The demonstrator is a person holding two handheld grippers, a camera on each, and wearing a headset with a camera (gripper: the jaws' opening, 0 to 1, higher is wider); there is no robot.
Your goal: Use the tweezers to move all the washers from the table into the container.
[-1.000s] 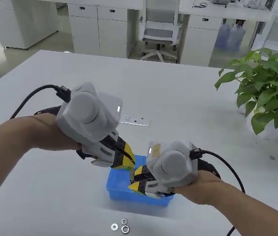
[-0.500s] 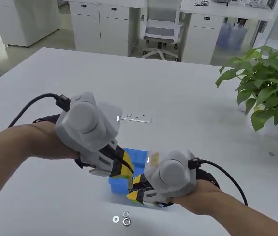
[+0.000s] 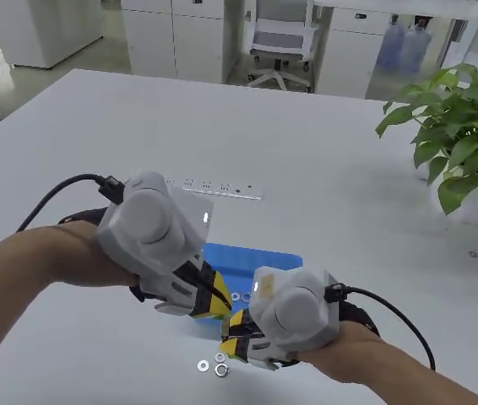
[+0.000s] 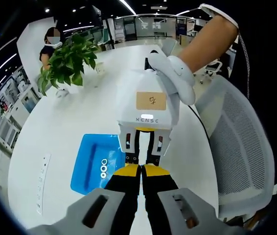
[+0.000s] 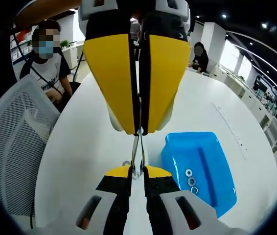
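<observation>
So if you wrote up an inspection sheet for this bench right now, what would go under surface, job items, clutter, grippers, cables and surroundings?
Surface: white table, smooth.
Job's things: blue container holding three washers; three loose washers on the table nearby; tweezers between the grippers.
Clutter: power strip beyond the container.
Grippers: left gripper and right gripper face each other, both shut on the tweezers.
Cables: black cables trail from both grippers.
Surroundings: potted plant, office chair, cabinets.

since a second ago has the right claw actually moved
Yes. Against the blue plastic container, the right claw has drawn back off it, nearer the small metal washers on the white table.
</observation>
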